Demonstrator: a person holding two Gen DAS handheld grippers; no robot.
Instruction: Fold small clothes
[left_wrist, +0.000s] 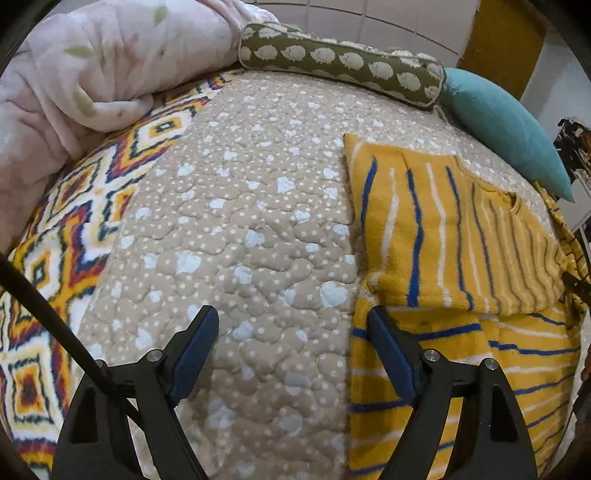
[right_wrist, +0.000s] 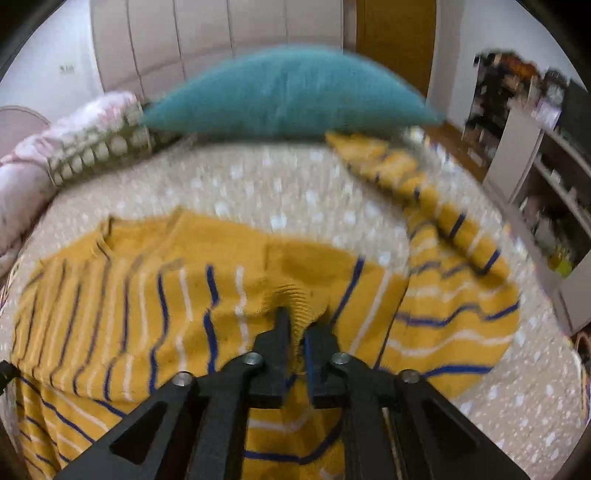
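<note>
I am folding the yellow knit sweater with blue and white stripes (right_wrist: 122, 295).
My right gripper (right_wrist: 295, 328) is pinching its ribbed cuff (right_wrist: 295, 295), jaws nearly closed; my left gripper (left_wrist: 291, 321) is hanging wide open, empty.

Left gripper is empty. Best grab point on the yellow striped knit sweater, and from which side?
Take the yellow striped knit sweater at its near left edge, by the left gripper. Come from above: the fabric lies flat on the beige quilted bedspread, one open finger already over that edge. The right gripper pinches the ribbed cuff.

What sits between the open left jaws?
Only the bare beige quilt, in the left wrist view; the yellow striped sweater starts at the right-hand jaw.
</note>
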